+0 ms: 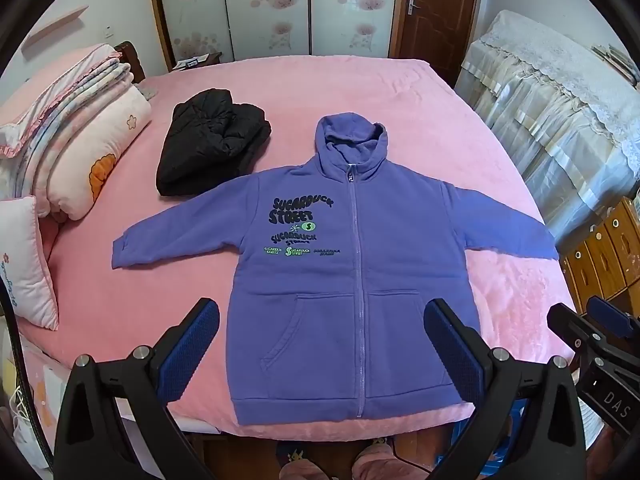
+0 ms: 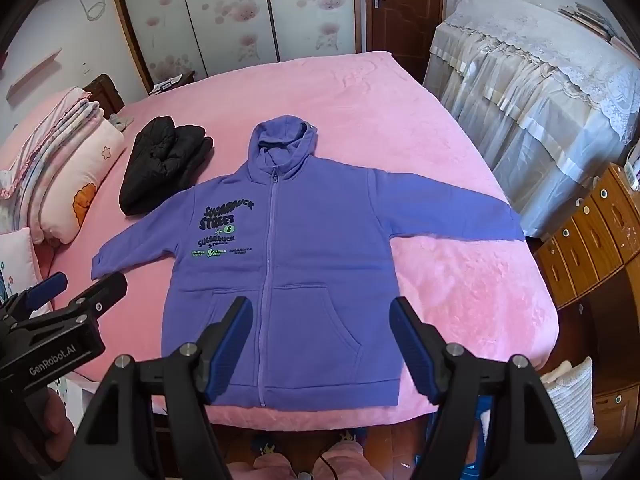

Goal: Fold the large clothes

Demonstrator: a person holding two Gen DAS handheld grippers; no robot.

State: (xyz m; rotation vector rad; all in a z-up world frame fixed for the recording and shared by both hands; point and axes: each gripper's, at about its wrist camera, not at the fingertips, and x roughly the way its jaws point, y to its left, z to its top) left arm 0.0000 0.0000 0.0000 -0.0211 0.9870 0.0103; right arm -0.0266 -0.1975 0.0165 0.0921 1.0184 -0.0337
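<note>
A purple zip-up hoodie point(image 1: 360, 280) point(image 2: 288, 280) lies flat on the pink bed point(image 1: 360, 88), front up and zipped. Its hood points away from me and both sleeves are spread out sideways. My left gripper point(image 1: 322, 304) hovers over the hem and pockets near the bed's front edge, jaws wide apart with nothing between them. My right gripper point(image 2: 320, 302) hangs over the same lower part of the hoodie, also open and holding nothing. Each gripper shows at the edge of the other's view, the right gripper point(image 1: 584, 312) and the left gripper point(image 2: 86, 280).
A folded black padded jacket point(image 1: 212, 148) point(image 2: 164, 164) lies behind the hoodie's left sleeve. Stacked quilts point(image 1: 80, 136) and a pillow point(image 1: 24, 260) fill the bed's left side. Wooden drawers point(image 2: 592, 240) and lace-covered furniture point(image 2: 540, 100) stand at the right. A person's pink slippers point(image 1: 376, 460) show below the bed edge.
</note>
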